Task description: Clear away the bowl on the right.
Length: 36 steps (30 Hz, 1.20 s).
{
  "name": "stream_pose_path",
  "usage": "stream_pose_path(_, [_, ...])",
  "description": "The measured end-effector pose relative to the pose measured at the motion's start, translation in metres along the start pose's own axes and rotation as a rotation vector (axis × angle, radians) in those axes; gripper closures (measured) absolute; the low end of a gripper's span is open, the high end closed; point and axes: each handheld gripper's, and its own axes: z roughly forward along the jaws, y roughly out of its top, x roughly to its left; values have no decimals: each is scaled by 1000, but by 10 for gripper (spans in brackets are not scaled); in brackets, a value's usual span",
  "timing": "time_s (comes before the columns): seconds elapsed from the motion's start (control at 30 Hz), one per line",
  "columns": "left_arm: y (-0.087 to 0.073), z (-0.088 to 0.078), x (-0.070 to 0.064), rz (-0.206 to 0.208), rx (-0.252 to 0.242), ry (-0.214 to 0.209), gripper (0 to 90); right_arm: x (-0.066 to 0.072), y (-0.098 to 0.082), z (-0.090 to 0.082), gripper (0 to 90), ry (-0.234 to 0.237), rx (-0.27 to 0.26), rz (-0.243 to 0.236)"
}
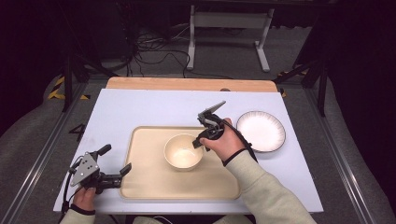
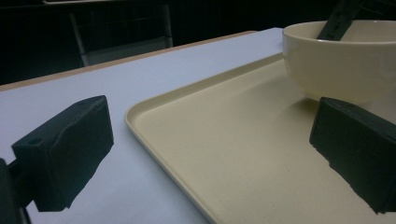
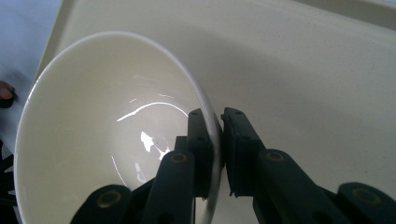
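While the right gripper (image 3: 219, 154) pinches the rim of the cream bowl (image 1: 183, 151), one finger inside the wall and one outside, its fingers (image 3: 239, 149) are nearly closed with only the thin rim between them. In the high view the bowl sits right of centre on the beige tray (image 1: 144, 184), in the middle of the frame, and a striped plate (image 1: 260, 131) lies to its right on the pale desk (image 1: 140, 107), well apart from the tray. The left gripper (image 1: 114, 161) waits at the lower left, fingers wide open and holding nothing, one tip over the tray's near left edge.

A pinch on a smooth, glossy rim is a weak hold. If the bowl is lifted, its weight hangs off one side, so it could swing down, pivot between the pads or slip free and drop onto the tray. Squeezing off-centre could also tip it as it leaves the surface.
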Motion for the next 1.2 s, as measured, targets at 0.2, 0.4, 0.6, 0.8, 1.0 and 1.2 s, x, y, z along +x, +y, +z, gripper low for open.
stream_pose_path(0.2, [-1, -1, 1, -4, -10, -7, 3, 0, 0, 9, 820, -10, 4, 3])
stream_pose_path(0.4, [-1, -1, 1, -5, -13, -10, 3, -1, 0, 14, 817, -17, 13, -1])
stream_pose_path(0.6, [-1, -1, 2, -11, -13, -16, 3, -2, 0, 18, 814, -18, 11, 0])
stream_pose_path(0.8, [-1, -1, 2, -13, -11, -13, 3, -3, -1, 19, 815, -14, 4, -21])
stream_pose_path(1.0, [-1, 0, 1, -19, -17, -10, 2, -7, -3, 21, 817, -3, -12, -40])
stream_pose_path(1.2, [-1, -1, 2, -16, -11, -11, 3, -7, -2, 21, 809, 1, -9, -51])
